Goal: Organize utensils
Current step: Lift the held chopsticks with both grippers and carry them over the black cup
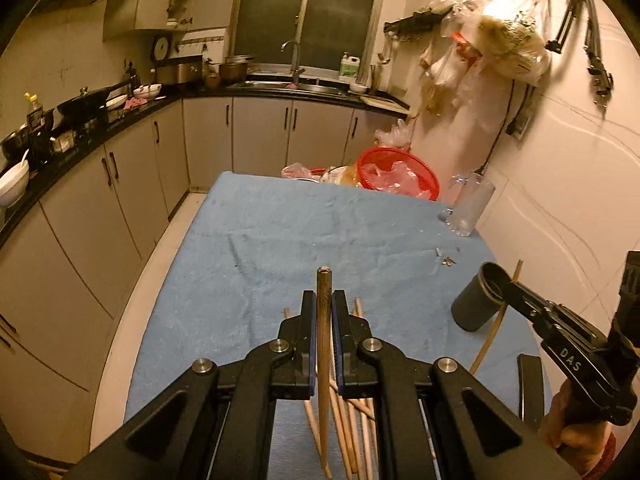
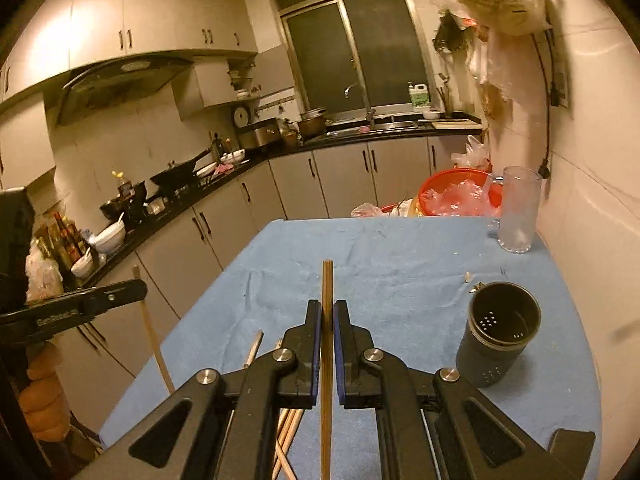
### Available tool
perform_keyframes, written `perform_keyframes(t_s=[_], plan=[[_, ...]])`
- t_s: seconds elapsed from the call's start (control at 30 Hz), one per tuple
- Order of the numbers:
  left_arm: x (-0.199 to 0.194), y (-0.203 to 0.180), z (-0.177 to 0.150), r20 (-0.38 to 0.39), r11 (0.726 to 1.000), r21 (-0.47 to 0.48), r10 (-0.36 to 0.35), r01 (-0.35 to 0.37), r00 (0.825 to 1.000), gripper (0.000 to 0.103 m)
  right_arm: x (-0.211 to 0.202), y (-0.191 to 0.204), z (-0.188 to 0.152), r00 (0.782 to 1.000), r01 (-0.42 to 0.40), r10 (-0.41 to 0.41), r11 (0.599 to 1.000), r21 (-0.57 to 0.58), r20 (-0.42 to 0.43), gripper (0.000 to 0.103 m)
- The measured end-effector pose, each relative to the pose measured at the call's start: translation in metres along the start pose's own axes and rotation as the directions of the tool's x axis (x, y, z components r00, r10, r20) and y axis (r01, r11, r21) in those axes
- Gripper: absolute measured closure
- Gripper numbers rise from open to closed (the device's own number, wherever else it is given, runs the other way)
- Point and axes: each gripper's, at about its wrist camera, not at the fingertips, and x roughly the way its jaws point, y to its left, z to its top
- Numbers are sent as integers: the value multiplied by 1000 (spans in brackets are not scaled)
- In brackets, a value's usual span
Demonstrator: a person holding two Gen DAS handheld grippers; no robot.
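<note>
Claws each pinch a chopstick.

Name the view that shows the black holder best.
Right wrist: the holder stands unobstructed, its open mouth and perforated inside visible. In the left wrist view, the right gripper covers part of its rim.

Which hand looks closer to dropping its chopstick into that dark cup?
Probably the right gripper: the dark cup stands just beside it, opening upward. The left gripper also grips a chopstick, but farther away.
</note>
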Motion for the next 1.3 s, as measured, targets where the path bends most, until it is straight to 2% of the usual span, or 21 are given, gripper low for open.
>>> perform_keyframes(t_s=[0.77, 1.03, 1.3], plan=[[-3, -45, 18, 14, 998, 64, -16, 15, 1000, 96, -47, -49, 11, 991, 18, -28, 997, 73, 131, 97], [-6, -76, 34, 23, 994, 92, -65, 62, 998, 96, -64, -72, 20, 983, 44, -62, 993, 108, 174, 97], [-9, -119, 60, 50, 985, 126, -124, 117, 991, 96, -82, -98, 49, 964, 82, -112, 988, 132, 240, 97]])
